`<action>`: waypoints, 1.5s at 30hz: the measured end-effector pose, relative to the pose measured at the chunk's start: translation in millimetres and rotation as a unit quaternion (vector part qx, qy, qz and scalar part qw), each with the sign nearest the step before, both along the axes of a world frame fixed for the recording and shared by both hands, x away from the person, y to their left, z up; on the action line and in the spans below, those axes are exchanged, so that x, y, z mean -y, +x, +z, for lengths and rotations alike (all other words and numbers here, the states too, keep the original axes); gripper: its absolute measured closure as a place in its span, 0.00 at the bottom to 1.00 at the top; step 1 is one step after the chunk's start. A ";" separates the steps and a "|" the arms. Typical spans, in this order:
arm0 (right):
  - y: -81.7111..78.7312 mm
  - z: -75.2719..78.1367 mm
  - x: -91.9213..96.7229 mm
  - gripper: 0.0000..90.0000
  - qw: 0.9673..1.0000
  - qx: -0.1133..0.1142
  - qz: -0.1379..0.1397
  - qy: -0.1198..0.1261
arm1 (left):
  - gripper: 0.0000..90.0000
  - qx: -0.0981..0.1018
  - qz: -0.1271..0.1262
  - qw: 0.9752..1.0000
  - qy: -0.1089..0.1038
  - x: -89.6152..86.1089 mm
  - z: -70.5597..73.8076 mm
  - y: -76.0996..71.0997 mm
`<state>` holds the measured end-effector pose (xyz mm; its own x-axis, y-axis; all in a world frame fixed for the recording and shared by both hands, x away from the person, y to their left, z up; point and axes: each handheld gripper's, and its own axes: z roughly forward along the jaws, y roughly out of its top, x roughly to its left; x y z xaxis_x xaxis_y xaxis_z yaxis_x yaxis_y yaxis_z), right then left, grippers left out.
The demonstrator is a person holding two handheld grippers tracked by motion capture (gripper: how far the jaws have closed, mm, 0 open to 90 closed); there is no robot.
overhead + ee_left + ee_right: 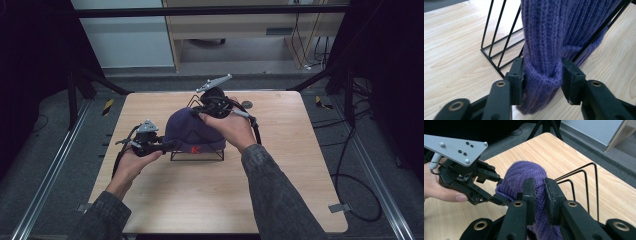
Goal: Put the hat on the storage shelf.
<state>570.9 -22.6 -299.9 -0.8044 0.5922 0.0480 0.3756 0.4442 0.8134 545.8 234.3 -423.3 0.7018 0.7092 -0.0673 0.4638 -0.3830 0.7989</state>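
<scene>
While the purple knit hat (192, 131) drapes a black wire rack (200, 154) on the desk (280, 170), left hand-held gripper (542, 75) clamped on its cuff, right hand-held gripper (539, 192) pinching its crown

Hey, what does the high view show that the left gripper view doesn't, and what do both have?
High view alone: the right gripper on the hat's far top, both forearms, a red mark on the hat's brim, the floor with cables. Left gripper view alone: close knit ribbing bunched between the left gripper's fingers. Both share the purple knit hat, the black wire rack and the wooden table.
</scene>
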 end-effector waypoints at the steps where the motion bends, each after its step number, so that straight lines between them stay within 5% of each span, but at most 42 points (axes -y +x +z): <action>1: -0.3 -1.2 -0.7 0.89 1.000 0.001 0.001 0.001 | 0.63 0.000 0.001 1.000 -0.003 -0.2 -0.9 -0.3; 5: -0.5 -7.9 -3.3 0.89 1.000 -0.007 0.001 0.003 | 0.64 -0.005 0.000 1.000 0.007 -1.3 -3.9 -0.3; 20: -0.5 -12.9 -8.3 0.88 1.000 -0.011 -0.004 -0.016 | 0.64 -0.013 0.020 1.000 -0.018 -7.6 -10.2 -2.7; 29: -2.6 -17.3 -11.9 0.88 1.000 -0.012 -0.003 -0.027 | 0.62 0.012 0.021 1.000 -0.014 -14.8 -0.9 -14.1; 39: -2.3 -18.5 -11.0 0.88 1.000 -0.014 -0.003 -0.024 | 0.55 0.027 0.066 0.997 -0.026 -30.7 0.7 -21.2; 45: -2.7 -22.2 -8.5 0.88 1.000 -0.015 -0.004 -0.025 | 0.51 0.027 0.094 0.995 0.000 -45.9 -8.5 -22.9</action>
